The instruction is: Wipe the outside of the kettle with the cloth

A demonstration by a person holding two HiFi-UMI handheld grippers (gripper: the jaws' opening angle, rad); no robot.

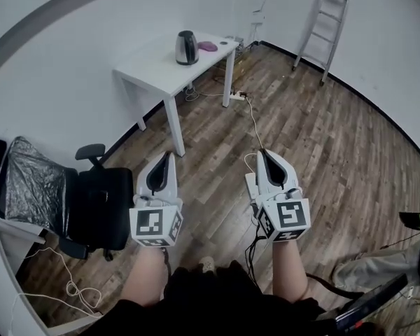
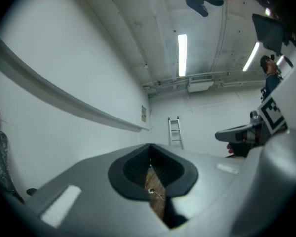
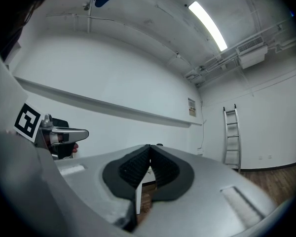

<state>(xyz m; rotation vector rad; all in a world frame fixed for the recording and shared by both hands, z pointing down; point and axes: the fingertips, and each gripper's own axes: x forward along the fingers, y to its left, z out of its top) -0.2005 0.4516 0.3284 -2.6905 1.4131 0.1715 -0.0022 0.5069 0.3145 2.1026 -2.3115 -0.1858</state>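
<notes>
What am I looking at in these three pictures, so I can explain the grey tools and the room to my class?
There is no robot: a person holds a two-jaw tool in each hand, the left gripper and the right gripper. The patterned cubes are part of them. The wide picture comes from a camera on the person's head, looking down. The other two come from cameras riding on each gripper, looking along its jaws. Both pairs of jaws are shut and hold nothing. Across the wooden floor stands a white table with a metal kettle and a purple cloth beside it, neither touched.
</notes>
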